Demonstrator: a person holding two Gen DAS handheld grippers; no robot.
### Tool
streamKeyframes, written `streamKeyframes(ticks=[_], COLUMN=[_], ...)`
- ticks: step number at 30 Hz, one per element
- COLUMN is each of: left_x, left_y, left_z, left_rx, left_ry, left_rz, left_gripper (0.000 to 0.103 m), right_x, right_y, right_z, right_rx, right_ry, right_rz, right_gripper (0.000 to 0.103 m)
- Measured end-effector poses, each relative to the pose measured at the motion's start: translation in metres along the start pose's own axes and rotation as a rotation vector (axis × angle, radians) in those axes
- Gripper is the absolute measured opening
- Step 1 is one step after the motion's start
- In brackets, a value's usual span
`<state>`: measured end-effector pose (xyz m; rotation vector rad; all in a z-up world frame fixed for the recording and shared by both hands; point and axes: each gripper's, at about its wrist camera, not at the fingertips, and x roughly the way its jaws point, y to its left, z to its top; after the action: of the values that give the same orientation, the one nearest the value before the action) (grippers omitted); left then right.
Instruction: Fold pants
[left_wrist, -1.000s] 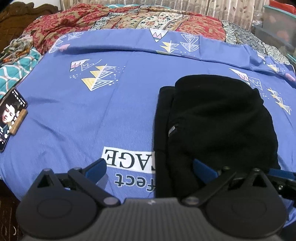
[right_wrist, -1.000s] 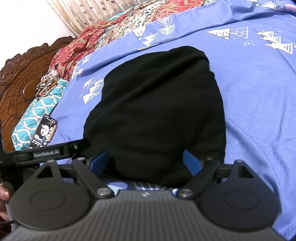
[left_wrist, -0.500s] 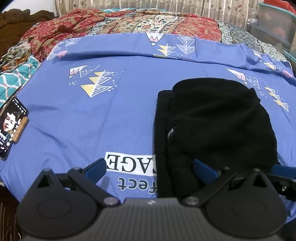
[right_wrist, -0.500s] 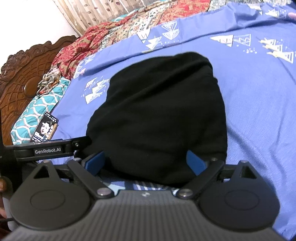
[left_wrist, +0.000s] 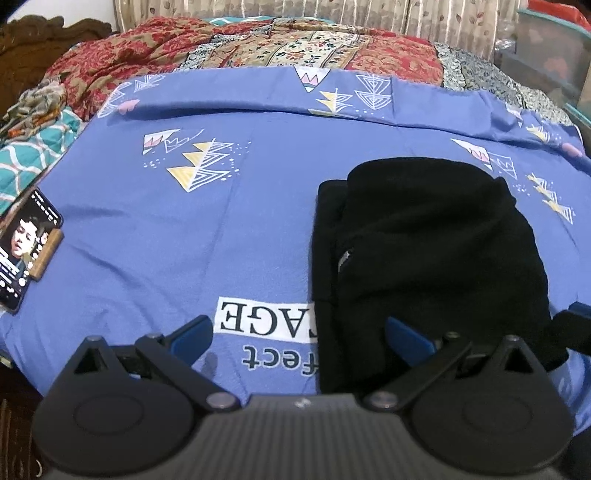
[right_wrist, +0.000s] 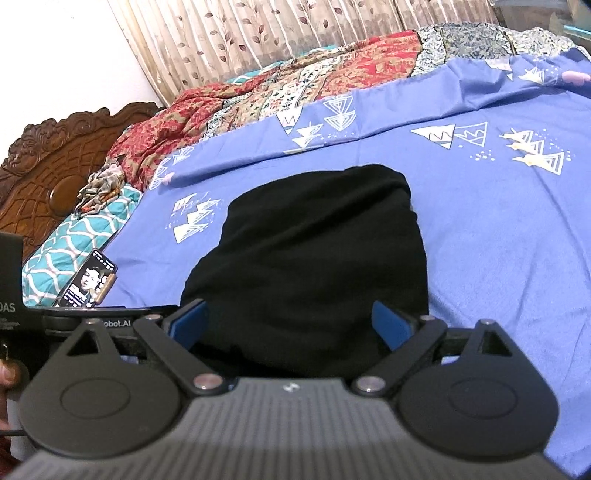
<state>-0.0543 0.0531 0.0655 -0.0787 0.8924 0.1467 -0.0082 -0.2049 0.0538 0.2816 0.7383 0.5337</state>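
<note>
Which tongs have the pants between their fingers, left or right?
Right tongs: open, straddling the black pants. Left tongs straddle mostly blue bedsheet, only the pants' left edge.

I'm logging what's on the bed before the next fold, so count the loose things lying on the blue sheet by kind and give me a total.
Black pants, folded into a bundle: 1
Phone with its screen lit, near the sheet's left edge: 1
Total: 2
Both grippers, left and right, have their jaws open and hold nothing.
</note>
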Motion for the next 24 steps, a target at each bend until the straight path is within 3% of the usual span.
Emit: streamKeyframes(ticks=[24], left_x=[-0.0061], left_y=[0.0009], left_z=[-0.0052], left_rx=[0.027], left_ry=[0.028], left_rz=[0.042], left_gripper=[0.103], right_x=[-0.0054], right_y=[-0.0009], right_z=[-0.0058], right_rx=[0.05], right_ry=[0.011], right_rz=[-0.016], right_gripper=[0.097])
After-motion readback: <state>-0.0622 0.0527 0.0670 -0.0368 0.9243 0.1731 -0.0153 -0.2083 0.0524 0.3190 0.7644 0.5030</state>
